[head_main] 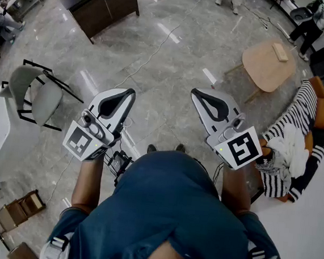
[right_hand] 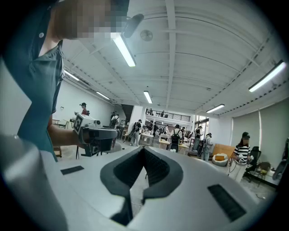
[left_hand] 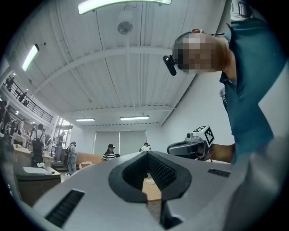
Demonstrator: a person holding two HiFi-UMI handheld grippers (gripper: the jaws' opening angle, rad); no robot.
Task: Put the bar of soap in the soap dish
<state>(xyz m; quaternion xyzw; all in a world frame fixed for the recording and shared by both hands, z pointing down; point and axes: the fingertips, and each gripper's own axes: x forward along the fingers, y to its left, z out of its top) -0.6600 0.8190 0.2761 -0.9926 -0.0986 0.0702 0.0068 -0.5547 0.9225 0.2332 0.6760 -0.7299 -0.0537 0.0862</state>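
Marble floor (head_main: 174,59) spreads below the left tongs (head_main: 132,92) and right tongs (head_main: 194,93) (both pressed together, empty).

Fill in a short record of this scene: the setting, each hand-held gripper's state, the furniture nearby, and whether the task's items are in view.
Setting: large hall, person standing on a grey tiled floor
Left hand-held gripper: jaws together, nothing held
Right hand-held gripper: jaws together, nothing held
Furniture: grey chair, round wooden table, striped sofa
Task items: none in view
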